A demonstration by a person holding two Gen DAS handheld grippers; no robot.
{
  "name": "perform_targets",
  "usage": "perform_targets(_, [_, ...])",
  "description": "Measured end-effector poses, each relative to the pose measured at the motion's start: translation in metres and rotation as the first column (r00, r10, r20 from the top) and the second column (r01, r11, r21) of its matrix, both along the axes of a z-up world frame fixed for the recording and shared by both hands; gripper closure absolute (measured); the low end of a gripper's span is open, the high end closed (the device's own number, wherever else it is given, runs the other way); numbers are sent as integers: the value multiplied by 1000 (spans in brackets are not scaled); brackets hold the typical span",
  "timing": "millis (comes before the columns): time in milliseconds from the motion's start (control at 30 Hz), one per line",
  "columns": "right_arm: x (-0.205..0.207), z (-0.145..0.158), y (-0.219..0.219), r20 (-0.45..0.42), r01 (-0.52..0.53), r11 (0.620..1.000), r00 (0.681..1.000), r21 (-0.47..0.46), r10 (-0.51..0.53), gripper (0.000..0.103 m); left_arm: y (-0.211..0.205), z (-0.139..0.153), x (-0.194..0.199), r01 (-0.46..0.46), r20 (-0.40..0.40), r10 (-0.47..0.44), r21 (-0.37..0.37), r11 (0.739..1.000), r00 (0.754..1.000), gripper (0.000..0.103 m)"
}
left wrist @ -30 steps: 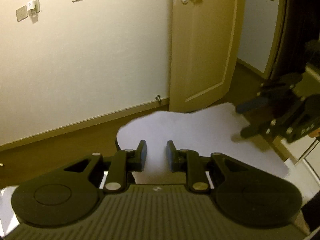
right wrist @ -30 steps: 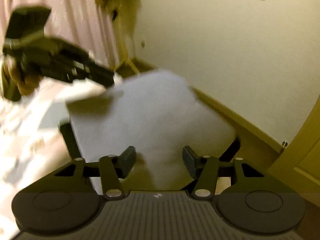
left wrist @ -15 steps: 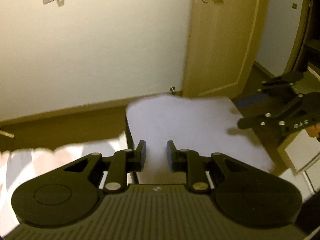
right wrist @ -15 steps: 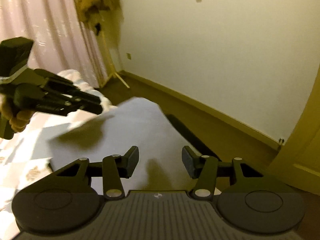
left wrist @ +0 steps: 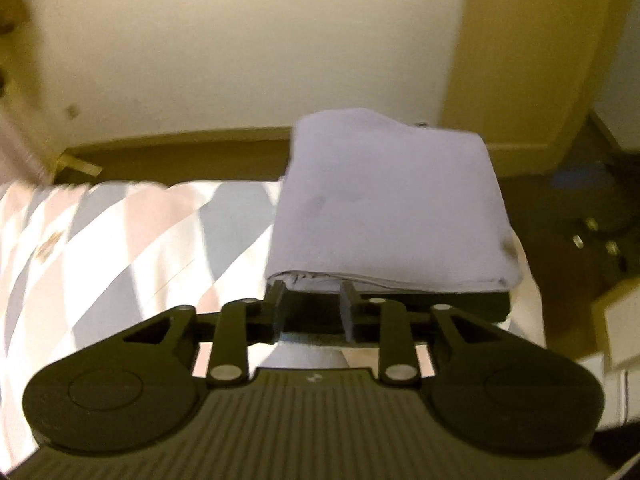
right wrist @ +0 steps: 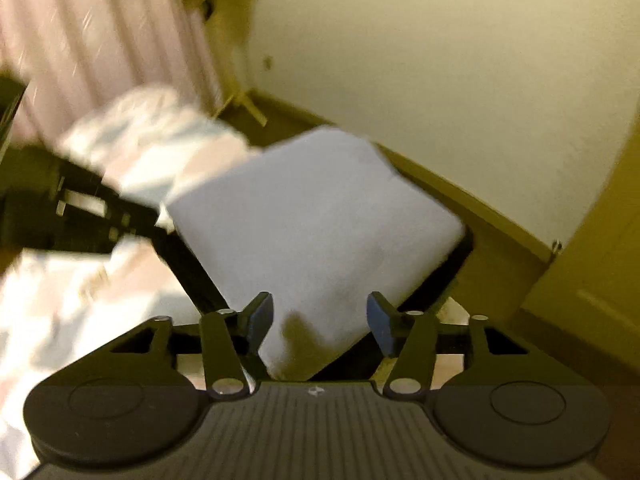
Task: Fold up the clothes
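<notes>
A lavender-grey cloth (left wrist: pixel 384 204) lies folded in a neat stack on a dark board (left wrist: pixel 472 304) at the corner of a bed. My left gripper (left wrist: pixel 314 300) hovers at the stack's near edge, its jaws opening, with only the dark board showing in the gap. In the right wrist view the cloth (right wrist: pixel 316 216) fills the middle. My right gripper (right wrist: pixel 320 314) is over its near corner, jaws opening and wide. The corner shows between the fingers, but the pads do not press it. The left gripper (right wrist: pixel 132 220) appears blurred at the stack's left side.
The bed has a patterned white, pink and grey quilt (left wrist: pixel 120 248). A wooden floor (left wrist: pixel 180 156) and cream wall lie beyond, with a door (left wrist: pixel 520 52) at the right. A pink curtain (right wrist: pixel 100 40) hangs at the left. A white cabinet (left wrist: pixel 620 320) stands by the bed.
The left view has swung from the door toward the bed. Both grippers' jaws stand wider than before. The cloth now shows as a squared stack on the board.
</notes>
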State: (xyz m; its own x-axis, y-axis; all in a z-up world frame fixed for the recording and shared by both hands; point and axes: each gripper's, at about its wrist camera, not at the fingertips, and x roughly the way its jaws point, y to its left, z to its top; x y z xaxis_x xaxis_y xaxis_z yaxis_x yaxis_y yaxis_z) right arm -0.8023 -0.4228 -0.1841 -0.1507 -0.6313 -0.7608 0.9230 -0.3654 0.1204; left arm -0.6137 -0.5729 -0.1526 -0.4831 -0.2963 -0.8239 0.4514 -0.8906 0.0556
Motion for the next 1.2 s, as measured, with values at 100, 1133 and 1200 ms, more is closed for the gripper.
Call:
perform_targets(100, [0,23,18,18,81,997,997,-16,-80,22,12,26,3,-104,5,104,-8,995,995,60])
perform_targets(1133, [133,121,154,8,340,940,940,-33,-340,2,179,148,82,-197,-161,175,-132,971,971,29])
perform_targets(1200, [130,122,157,12,343,939,939,-38,-342,2,183,149,80,-202,-160,179,-140,969,971,29])
